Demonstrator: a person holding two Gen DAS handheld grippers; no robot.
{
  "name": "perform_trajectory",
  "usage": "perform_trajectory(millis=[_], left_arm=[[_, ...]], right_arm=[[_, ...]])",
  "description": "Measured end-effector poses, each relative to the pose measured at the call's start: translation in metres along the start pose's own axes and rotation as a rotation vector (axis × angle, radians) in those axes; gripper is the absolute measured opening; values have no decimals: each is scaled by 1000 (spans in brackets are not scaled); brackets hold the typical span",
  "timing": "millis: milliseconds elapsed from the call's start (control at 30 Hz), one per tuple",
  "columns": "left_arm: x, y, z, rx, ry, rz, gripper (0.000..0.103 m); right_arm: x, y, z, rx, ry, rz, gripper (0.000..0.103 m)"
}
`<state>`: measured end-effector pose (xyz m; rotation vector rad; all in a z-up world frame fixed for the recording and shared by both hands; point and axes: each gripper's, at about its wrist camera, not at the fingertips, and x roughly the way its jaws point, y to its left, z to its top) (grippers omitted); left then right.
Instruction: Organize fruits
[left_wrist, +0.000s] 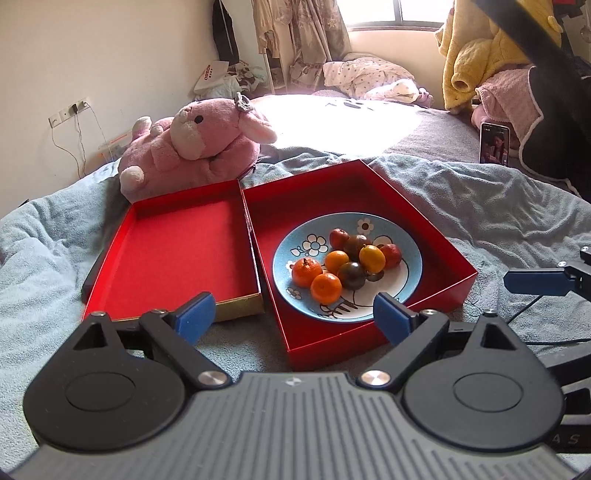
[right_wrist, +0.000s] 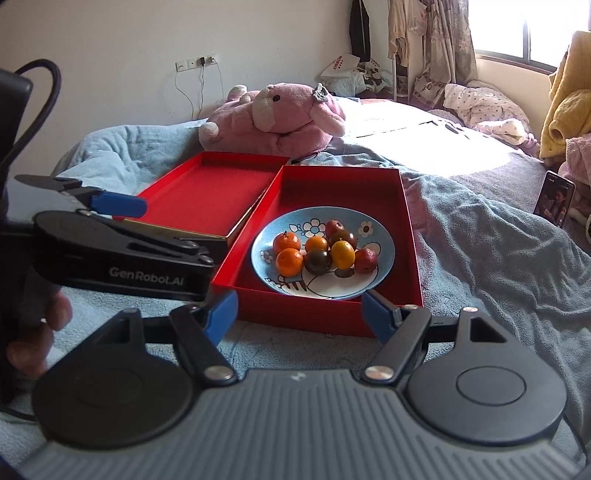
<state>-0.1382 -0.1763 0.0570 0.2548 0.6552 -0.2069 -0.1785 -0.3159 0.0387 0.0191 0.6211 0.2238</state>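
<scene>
A: Fruits (left_wrist: 341, 264)?
B: Heaped on the plate (left_wrist: 406, 280), inside the right box (left_wrist: 436, 236). Three mandarins (left_wrist: 306, 272) on the plate's left half, yellow one (left_wrist: 372, 258) mid-heap, dark and red ones around it.
A: Left of the plate?
B: Second box (left_wrist: 177, 251), touching the first, bare red lining.
A: Left gripper (left_wrist: 293, 317)?
B: Jaws wide, gripping nothing, hovering before the plate, short of the box's near wall.
A: Right gripper (right_wrist: 299, 314)?
B: Jaws wide too, holding nothing, also nearer than the plate, pads (right_wrist: 221, 315) flanking the box's near wall.
A: Beyond the plate?
B: Pink plush (right_wrist: 280, 118) on the blanket (right_wrist: 498, 258), past both boxes. Phone (right_wrist: 554, 203) well off to the plate's right.
</scene>
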Motion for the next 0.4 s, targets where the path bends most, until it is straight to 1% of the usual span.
perform_trajectory(millis=[133,267,400], left_arm=[[9,12,11,5,-10,-26,95],[16,17,20,16,-71,-54,94],[24,21,22,33,-74,-91,95]], right_arm=[[10,1,9,14,13,-37,76],[23,2,19,8,26,-70,76],[36,-3,26,20,28,-94,76]])
